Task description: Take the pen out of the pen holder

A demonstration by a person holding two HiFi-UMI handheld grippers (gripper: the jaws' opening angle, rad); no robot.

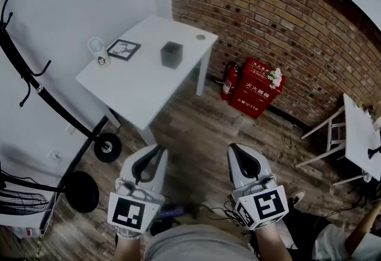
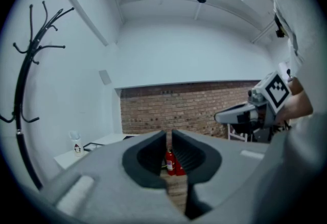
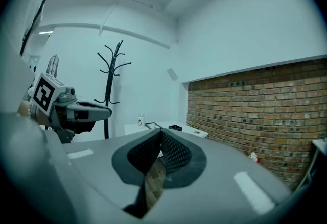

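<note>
Tongs at the ready, a person stands back from a white worktop (image 1: 143, 84) set in the corner where a plain wall meets a brick one. The dark, box-shaped pen holder (image 1: 171, 54) sits near the worktop's far edge, well apart from both tools. No pen can be made out in it from this far off, so whatever it holds sits low or is too slim to show.

The left tongs (image 2: 168, 141) stand a narrow slit apart with nothing between them, and a red fire extinguisher (image 2: 169, 160) by the brick wall shows through the gap. The right tongs (image 3: 161, 136) are pressed together at the tips and empty. Both are held low over the wooden floor (image 1: 196, 129), pointing toward the worktop.

A picture frame (image 1: 124, 49) and a small cup (image 1: 96, 47) share the worktop's left end, clear of the holder.

The task looks unstarted, with the reach to the worktop to come first. A pen should be light, stiff and smooth, so it is likely to twist or slip in a loose pinch. The sensible hold is probably across the upper barrel, above the holder's rim, followed by a straight upward draw. The holder itself looks small and may tip or ride up, so the spare tongs could steady it.
</note>
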